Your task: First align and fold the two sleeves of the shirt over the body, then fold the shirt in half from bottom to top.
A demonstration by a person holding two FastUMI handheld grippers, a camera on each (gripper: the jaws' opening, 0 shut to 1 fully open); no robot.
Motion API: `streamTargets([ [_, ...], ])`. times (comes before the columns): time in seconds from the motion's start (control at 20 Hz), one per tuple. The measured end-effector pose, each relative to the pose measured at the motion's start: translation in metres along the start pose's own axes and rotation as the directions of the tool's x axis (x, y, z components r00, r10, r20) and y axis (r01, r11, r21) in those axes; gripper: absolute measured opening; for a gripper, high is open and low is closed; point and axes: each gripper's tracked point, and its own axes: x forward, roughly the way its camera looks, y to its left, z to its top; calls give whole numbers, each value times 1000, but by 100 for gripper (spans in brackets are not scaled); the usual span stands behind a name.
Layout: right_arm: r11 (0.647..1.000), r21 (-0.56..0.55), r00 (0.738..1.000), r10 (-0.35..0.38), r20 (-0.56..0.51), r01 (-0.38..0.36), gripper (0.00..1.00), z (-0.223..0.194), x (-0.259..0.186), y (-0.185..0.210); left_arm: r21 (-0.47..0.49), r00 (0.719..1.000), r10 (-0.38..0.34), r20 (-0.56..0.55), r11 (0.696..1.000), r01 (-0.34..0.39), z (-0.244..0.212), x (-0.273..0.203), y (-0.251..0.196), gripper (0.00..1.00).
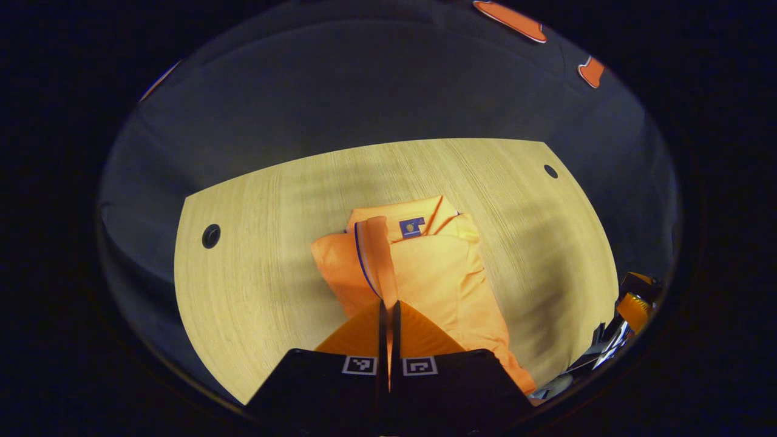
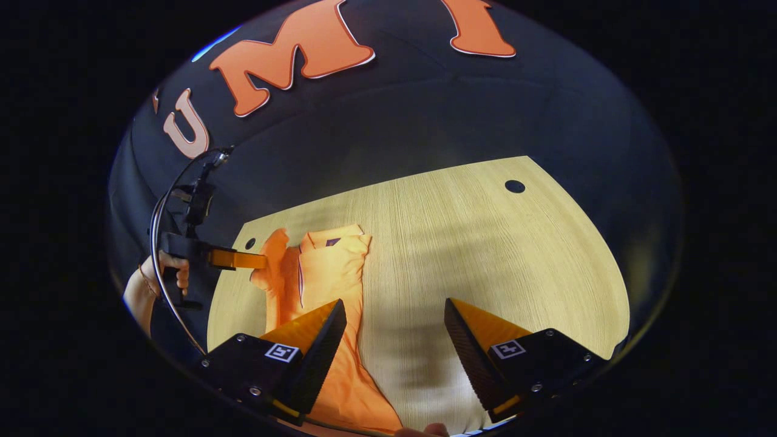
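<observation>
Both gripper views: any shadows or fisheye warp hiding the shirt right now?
Left gripper view: the shirt is evenly lit and sharp; soft shadows band the table, whose edges bow. Right gripper view: broad shadow falls on bare wood beside the shirt, which is small and stretched near the left gripper.

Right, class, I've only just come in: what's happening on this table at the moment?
A person with a gripper in each hand is folding an orange shirt on a wooden table. The left gripper is shut on a sleeve and holds it over the shirt's body; the right gripper view shows this from the side, the sleeve lifted off the table. The right gripper is open, above the shirt's right edge and bare tabletop. The bottom-to-top fold isn't done yet.
</observation>
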Motion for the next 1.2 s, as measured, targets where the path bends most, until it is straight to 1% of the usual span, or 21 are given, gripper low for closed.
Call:
streamTargets([
  [0.1, 1000, 7, 1000, 10, -10, -10, 99, -4, 3, -1, 5, 1000, -7, -18, 1000, 7, 0, 7, -12, 1],
  [0.2, 1000, 17, 1000, 13, -23, -13, 99, -10, 5, -3, 36, 999, 23, -47, 999, -21, -3, 17, -17, 1],
  [0.3, 1000, 18, 999, 9, -37, -8, 99, -15, 6, -8, 54, 997, 32, -71, 998, -28, -7, 26, -27, 1],
  [0.4, 1000, 19, 999, 4, -54, -3, 99, -20, 9, -12, 48, 996, 25, -89, 999, -21, -8, 38, -38, 2],
  [0.5, 1000, 31, 998, 3, -68, -1, 99, -24, 11, -15, 37, 995, 19, -98, 999, -16, -8, 47, -46, 5],
  [0.55, 999, 36, 997, 2, -74, 1, 99, -27, 13, -18, 30, 995, 16, -101, 999, -13, -9, 52, -49, 5],
  [0.6, 999, 40, 997, -2, -77, 5, 99, -28, 13, -21, 26, 995, 1, -101, 1000, 2, -6, 53, -55, 5],
  [0.65, 999, 42, 997, -6, -79, 10, 99, -28, 14, -25, 25, 994, -10, -106, 1000, 13, -12, 62, -59, 15],
  [0.7, 999, 45, 997, -8, -81, 12, 99, -29, 14, -26, 26, 994, -21, -109, 999, 24, -12, 61, -63, 14],
  [0.8, 999, 51, 996, -11, -87, 15, 99, -31, 15, -28, 24, 993, -31, -117, 999, 34, -12, 58, -67, 41],
  [0.9, 999, 51, 996, -12, -94, 17, 99, -33, 17, -28, 21, 992, -34, -123, 999, 37, -13, 60, -70, 78],
  [0.95, 999, 48, 995, -13, -97, 17, 99, -33, 17, -27, 15, 992, -33, -118, 999, 35, -16, 60, -70, 100],
  [1.2, 1000, 25, 994, -5, -111, 7, 99, -39, 20, -14, -38, 997, -41, -70, 999, 38, -20, 46, -63, 99],
])
